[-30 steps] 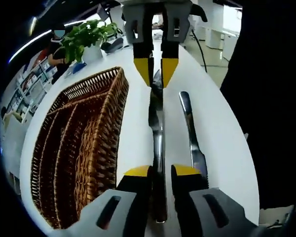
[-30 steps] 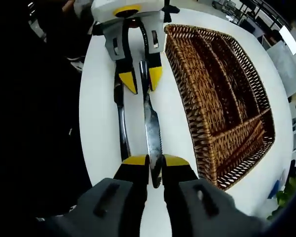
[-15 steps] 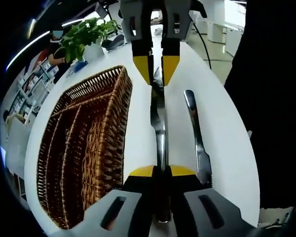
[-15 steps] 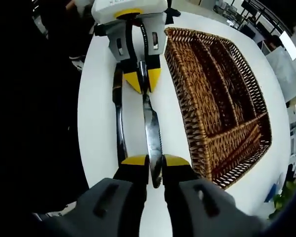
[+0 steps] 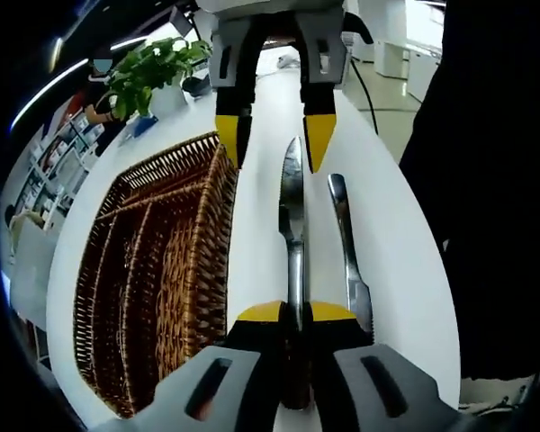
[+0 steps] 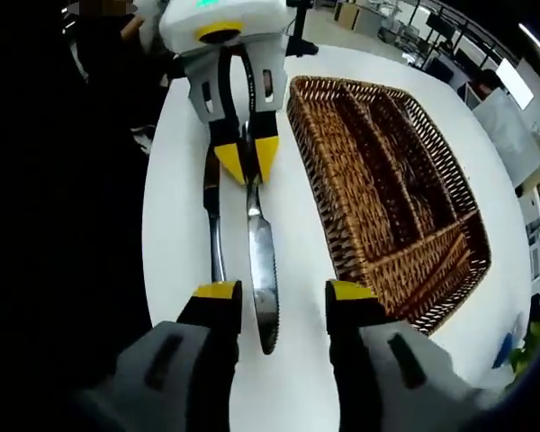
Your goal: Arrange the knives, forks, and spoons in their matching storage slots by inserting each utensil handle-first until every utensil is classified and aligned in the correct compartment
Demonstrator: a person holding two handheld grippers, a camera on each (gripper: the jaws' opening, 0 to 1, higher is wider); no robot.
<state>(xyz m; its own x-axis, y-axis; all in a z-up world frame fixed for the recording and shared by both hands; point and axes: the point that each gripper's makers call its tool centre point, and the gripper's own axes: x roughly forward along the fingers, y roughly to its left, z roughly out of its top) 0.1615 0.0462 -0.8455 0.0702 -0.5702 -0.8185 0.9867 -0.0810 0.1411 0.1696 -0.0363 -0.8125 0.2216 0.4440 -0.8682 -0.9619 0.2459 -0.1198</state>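
Knife (image 5: 292, 225) handle end hidden within left claw (image 5: 288, 312); second knife (image 5: 346, 247) partly hidden behind it; shelf contents blurred.

Right gripper (image 6: 282, 299) with jaws spread wide either side of a serrated knife (image 6: 261, 263). Far end of that knife clamped by the left gripper (image 6: 245, 158). Second knife (image 6: 213, 225) alongside on the white table (image 6: 180, 180), wicker tray (image 6: 387, 198) beyond.

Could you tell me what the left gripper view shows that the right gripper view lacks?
The left gripper view alone shows a leafy green potted plant at the white table's far end. The right gripper view alone shows the short crosswise compartment of the brown wicker basket. Both show the serrated steel knife held by the left tongs, the open right tongs, and a second steel knife lying alongside.
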